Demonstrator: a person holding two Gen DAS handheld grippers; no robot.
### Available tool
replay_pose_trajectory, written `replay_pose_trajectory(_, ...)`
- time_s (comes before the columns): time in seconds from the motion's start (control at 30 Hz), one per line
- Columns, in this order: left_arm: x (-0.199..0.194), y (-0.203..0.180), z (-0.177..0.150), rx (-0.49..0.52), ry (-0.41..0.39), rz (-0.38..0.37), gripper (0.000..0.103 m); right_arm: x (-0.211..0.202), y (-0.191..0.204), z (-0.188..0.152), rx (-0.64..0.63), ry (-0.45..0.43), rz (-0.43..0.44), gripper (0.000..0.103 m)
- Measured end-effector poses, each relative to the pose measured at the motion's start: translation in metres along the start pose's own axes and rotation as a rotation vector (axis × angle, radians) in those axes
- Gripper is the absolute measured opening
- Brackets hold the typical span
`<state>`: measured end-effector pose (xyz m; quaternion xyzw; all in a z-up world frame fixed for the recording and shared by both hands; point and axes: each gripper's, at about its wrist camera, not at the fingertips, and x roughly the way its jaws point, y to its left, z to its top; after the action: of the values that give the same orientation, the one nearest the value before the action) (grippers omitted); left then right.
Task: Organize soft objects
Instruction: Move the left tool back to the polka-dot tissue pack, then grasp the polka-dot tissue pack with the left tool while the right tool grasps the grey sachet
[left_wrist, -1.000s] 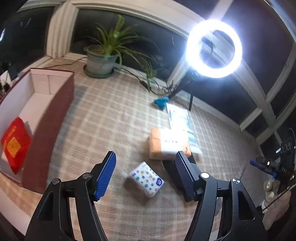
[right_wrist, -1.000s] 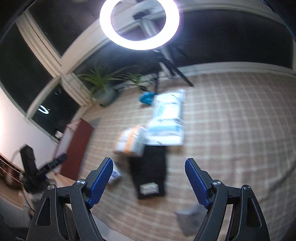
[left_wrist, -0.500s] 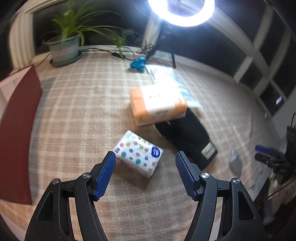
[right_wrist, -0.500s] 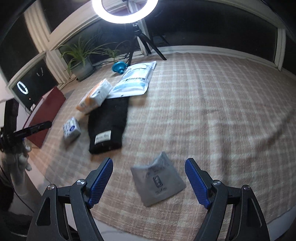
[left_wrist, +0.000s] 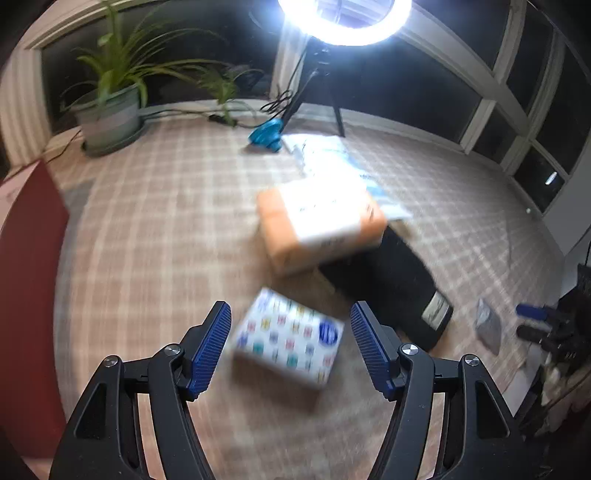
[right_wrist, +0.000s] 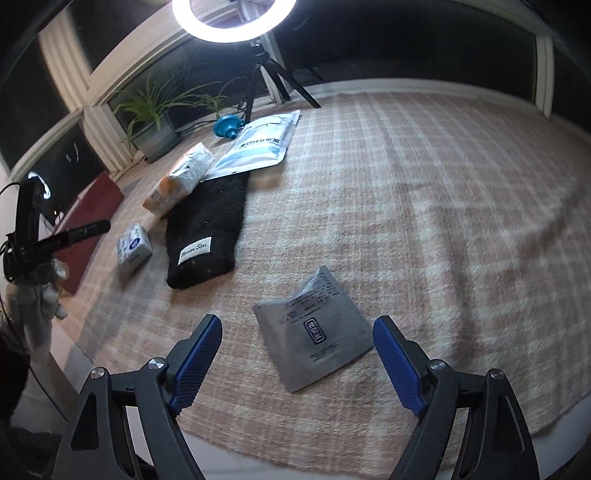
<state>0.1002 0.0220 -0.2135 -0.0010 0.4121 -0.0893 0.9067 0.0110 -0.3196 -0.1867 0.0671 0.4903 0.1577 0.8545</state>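
We see a table covered by a pink-and-cream checked cloth (right_wrist: 424, 192), lit by a ring light (right_wrist: 236, 18) at its far edge. Going left to right in the right wrist view: a dark red box (right_wrist: 86, 225) sits at the table's left edge, with a potted plant (right_wrist: 155, 125) at the far left corner. Next comes a small dotted tissue pack (left_wrist: 288, 339), blurred in the left wrist view, lying between the wide-open blue fingers of our left gripper (left_wrist: 290, 349), which holds nothing and does not touch it. Beyond it lies an orange-and-white tissue pack (right_wrist: 181, 181), resting partly on a black folded cloth (right_wrist: 207, 232) with a white label. A white-and-blue flat pouch (right_wrist: 258, 147) lies toward the far edge, its near end on the black cloth, beside a small blue object (right_wrist: 227, 127). Near the front edge, a grey foil sachet (right_wrist: 314, 332) lies between the spread fingers of our right gripper (right_wrist: 295, 356), which is likewise fully open and empty.
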Motion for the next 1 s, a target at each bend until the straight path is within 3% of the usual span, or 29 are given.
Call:
replay_pose_trajectory(0.13,0.022,-0.006,0.021,0.031,0.087,-0.123,0.067,0.0,0.001,0.003,-0.001,0.011,-0.015,0.081)
replay_pose_trajectory(0.27,0.049,-0.016,0.023,0.084,0.189,-0.086,0.053,-0.008,-0.003,0.003,0.023,-0.004,-0.015,0.081)
replay_pose_trajectory(0.67,0.076,-0.002,0.026,0.024,0.352,-0.115,0.047,-0.021,-0.032,-0.005,0.114,-0.003,-0.009,0.081)
replay_pose_trajectory(1.0,0.032,0.006,-0.02,-0.122,0.315,-0.132,0.048,-0.012,-0.031,0.006,0.044,0.043,0.068,0.081)
